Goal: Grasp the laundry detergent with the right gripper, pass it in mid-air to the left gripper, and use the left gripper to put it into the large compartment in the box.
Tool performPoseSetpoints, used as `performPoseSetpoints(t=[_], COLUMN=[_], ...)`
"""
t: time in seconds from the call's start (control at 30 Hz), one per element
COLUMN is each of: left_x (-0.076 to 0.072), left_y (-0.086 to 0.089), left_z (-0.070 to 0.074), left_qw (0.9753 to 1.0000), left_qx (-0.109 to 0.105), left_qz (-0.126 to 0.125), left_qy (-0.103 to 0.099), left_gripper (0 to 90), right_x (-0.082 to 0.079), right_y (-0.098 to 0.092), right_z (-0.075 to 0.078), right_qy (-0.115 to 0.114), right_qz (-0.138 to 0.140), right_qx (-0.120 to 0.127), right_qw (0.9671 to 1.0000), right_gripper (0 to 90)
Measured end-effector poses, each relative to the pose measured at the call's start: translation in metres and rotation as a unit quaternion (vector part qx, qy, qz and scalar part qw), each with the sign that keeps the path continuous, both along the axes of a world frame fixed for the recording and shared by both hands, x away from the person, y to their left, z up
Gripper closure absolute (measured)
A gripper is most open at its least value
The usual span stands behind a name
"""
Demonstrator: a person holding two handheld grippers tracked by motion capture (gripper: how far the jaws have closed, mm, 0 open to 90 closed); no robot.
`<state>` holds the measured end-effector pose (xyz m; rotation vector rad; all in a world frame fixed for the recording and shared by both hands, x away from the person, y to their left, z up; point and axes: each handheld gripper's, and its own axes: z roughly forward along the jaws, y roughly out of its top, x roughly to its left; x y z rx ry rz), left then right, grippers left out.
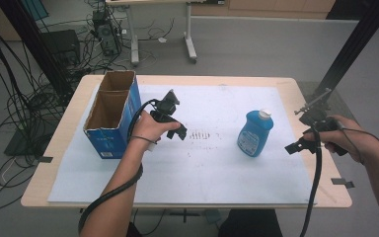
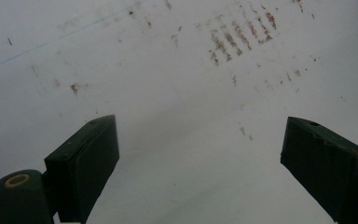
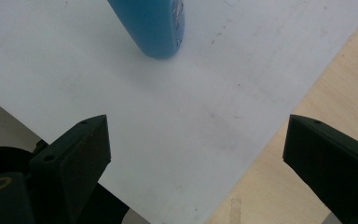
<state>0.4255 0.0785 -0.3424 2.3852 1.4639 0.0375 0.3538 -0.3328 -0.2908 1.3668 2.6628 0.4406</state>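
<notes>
Bottle [image 1: 255,134] stands near right gripper [image 1: 296,146], untouched.

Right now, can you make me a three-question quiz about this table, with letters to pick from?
1. Where does the bottle stand?
A. inside the box
B. on the white sheet, right of the middle
C. on the floor

2. What colour is the bottle's cap?
A. white
B. red
C. black

3. How are the jaws of the right gripper?
A. shut on the bottle
B. shut on nothing
C. open, holding nothing

Answers:
1 B: the high view shows it upright on the sheet, far from the box.
2 A: the cap on top is white over a blue body.
3 C: the right gripper view shows a wide gap between the jaws, with bare sheet in it and the bottle ahead, untouched.
</notes>
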Motion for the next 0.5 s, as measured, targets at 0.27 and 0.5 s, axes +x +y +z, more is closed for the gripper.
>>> performPoseSetpoints(t=[0.27, 0.5], left_x=[-0.006, -0.014], left_y=[0.001, 0.0], left_z=[-0.009, -0.015], left_qw=[1.0, 1.0], left_qx=[0.002, 0.005], left_qz=[-0.003, -0.003], left_qy=[0.008, 0.008], left_gripper=[11.8, 11.7], right_x=[-0.004, -0.008], right_y=[0.003, 0.008], right_z=[-0.012, -0.019], right_qy=[-0.005, -0.012], right_qz=[-0.004, -0.003], right_qx=[-0.007, -0.004], right_qw=[1.0, 0.9999], right_gripper=[7.5, 7.5])
